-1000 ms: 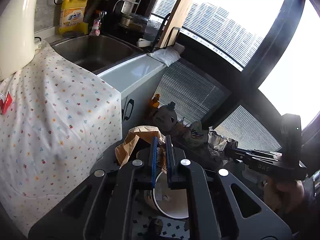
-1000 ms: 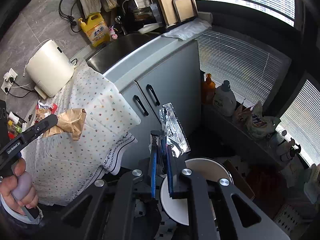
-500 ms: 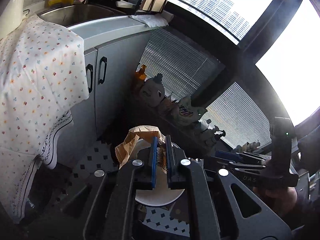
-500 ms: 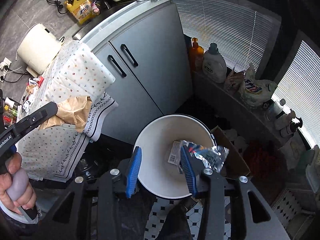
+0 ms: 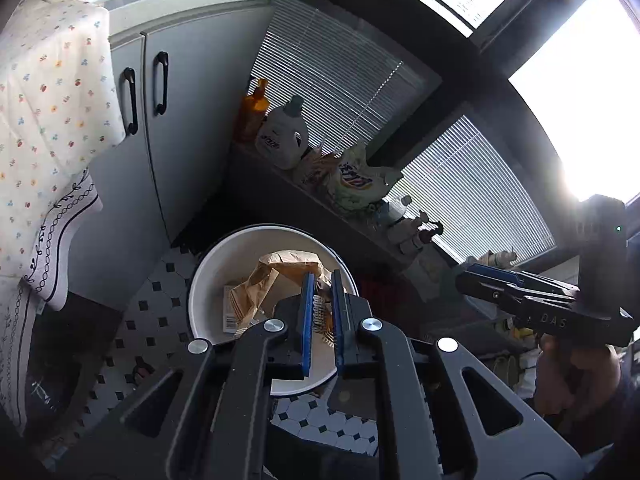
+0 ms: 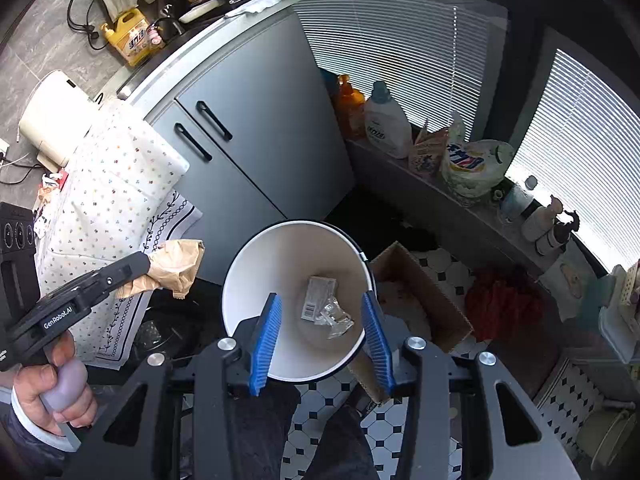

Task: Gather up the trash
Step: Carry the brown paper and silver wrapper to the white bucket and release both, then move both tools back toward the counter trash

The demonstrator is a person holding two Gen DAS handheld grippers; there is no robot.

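Crumpled matt brown paper bag (image 6: 172, 270), smooth white plastic bin (image 6: 256, 280) (slightly glossy inside), crinkled shiny foil wrapper (image 6: 334, 316), ribbed blue pads (image 6: 266, 338), soft printed tablecloth (image 6: 116, 184), satin grey cabinet doors (image 6: 256, 120), glossy tiled floor (image 6: 320, 420).

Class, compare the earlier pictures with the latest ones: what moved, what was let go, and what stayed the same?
The right gripper let go of the foil wrapper, which now lies in the white bin; its jaws are opening, nothing between them. Both grippers came down from the counter towards the bin. The left gripper stays shut on the brown paper bag, now over the bin.
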